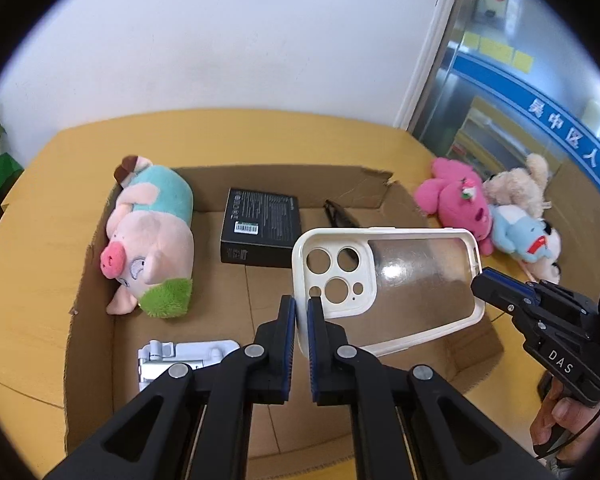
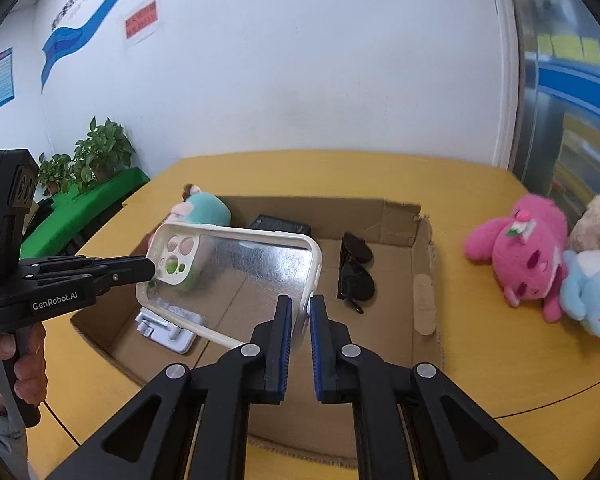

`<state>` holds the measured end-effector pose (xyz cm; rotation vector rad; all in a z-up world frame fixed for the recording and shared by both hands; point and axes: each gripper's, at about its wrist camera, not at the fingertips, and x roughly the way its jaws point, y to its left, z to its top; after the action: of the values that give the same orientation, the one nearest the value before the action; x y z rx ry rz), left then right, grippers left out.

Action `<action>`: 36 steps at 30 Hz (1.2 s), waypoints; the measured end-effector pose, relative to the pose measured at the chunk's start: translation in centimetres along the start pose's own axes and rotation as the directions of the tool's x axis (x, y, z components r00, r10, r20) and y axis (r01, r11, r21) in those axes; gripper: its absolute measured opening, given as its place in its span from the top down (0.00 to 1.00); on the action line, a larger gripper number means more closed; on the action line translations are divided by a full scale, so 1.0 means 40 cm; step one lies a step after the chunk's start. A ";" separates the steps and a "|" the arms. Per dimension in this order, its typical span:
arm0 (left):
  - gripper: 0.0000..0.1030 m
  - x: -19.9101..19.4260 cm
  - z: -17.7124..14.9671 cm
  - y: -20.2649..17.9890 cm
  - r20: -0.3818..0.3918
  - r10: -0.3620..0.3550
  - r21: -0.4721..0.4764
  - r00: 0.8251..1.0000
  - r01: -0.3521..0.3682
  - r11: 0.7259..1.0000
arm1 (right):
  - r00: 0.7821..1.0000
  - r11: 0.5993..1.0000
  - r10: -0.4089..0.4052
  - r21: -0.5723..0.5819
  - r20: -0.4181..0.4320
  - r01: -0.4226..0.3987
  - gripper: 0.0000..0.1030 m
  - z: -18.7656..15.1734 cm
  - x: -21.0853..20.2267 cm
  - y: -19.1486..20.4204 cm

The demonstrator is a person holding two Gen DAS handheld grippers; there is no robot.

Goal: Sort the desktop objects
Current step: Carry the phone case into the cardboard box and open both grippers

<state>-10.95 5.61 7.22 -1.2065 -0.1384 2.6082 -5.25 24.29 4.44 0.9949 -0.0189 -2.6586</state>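
Observation:
A phone case (image 1: pixel 420 288) with a white rim and a clear back hangs in the air over an open cardboard box (image 1: pixel 284 184). My left gripper (image 1: pixel 302 312) is shut on the rim at the camera-cutout end. My right gripper (image 1: pixel 477 282) comes in from the right and pinches the opposite end. In the right wrist view the phone case (image 2: pixel 252 272) lies across the frame. There my right gripper (image 2: pixel 300 314) is shut on its near rim, and my left gripper (image 2: pixel 153 270) grips the far end from the left.
Inside the box (image 2: pixel 308 208) lie a pig plush (image 1: pixel 152 236), a black carton (image 1: pixel 260 232), dark sunglasses (image 2: pixel 356 272) and a white folding stand (image 1: pixel 180 360). On the yellow table right of it sit pink (image 2: pixel 528 252), beige (image 2: pixel 596 224) and blue (image 2: pixel 592 288) plush toys.

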 end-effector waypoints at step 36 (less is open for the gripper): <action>0.17 -0.162 -0.209 0.028 0.301 0.245 -0.011 0.922 -0.253 0.967 | 0.989 0.990 -0.135 -0.041 0.059 0.138 0.00 -0.168 0.042 0.060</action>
<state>-0.82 2.56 6.34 -0.8568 -0.0033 2.9939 -1.47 22.16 -1.47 0.9384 0.0998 -2.7971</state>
